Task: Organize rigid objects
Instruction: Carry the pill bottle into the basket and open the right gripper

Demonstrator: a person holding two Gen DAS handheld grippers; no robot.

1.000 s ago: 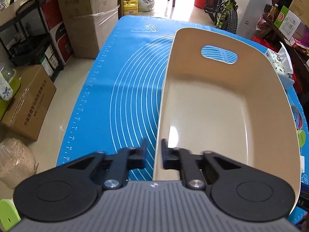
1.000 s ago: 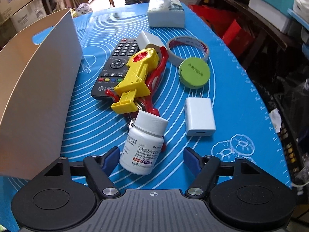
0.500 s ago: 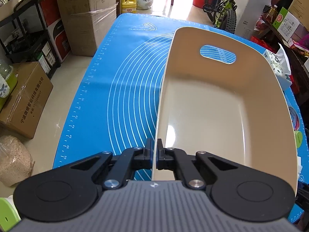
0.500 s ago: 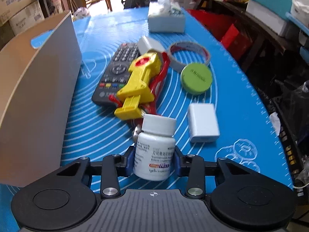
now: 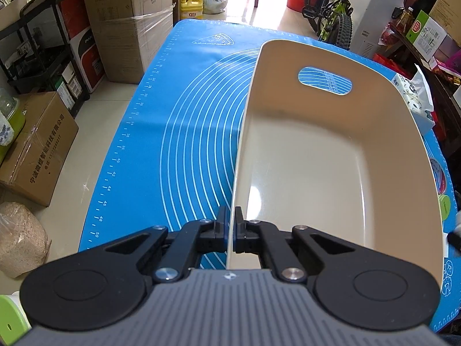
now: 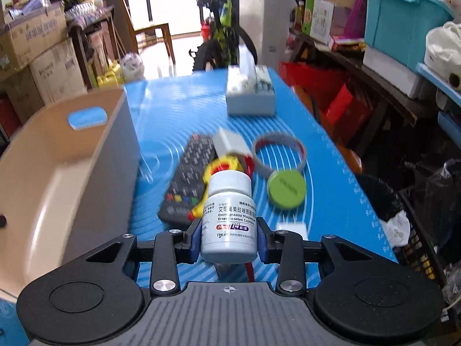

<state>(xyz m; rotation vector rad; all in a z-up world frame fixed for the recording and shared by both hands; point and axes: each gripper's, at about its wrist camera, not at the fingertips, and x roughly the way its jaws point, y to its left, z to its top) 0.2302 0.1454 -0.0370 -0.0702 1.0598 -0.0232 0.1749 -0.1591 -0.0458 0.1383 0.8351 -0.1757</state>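
Note:
My left gripper (image 5: 230,225) is shut on the near left wall of the beige bin (image 5: 331,178), which stands on the blue mat (image 5: 187,132) and has nothing in it. My right gripper (image 6: 229,239) is shut on a white pill bottle (image 6: 229,219) and holds it upright above the mat. The bin (image 6: 66,178) stands to its left. Below lie a black remote (image 6: 190,181), a yellow and red toy (image 6: 219,170), a grey tape ring (image 6: 279,155), a green round lid (image 6: 286,190) and a white charger (image 6: 291,227).
A tissue box (image 6: 250,95) stands at the mat's far end. Cardboard boxes (image 5: 37,150) and a black rack (image 5: 43,57) stand on the floor to the left. A bicycle (image 5: 331,8) is beyond the table. Shelves with clutter (image 6: 403,57) line the right side.
My left gripper closed on the bin wall. My right gripper closed on the pill bottle and lifted it off the mat, tilting up.

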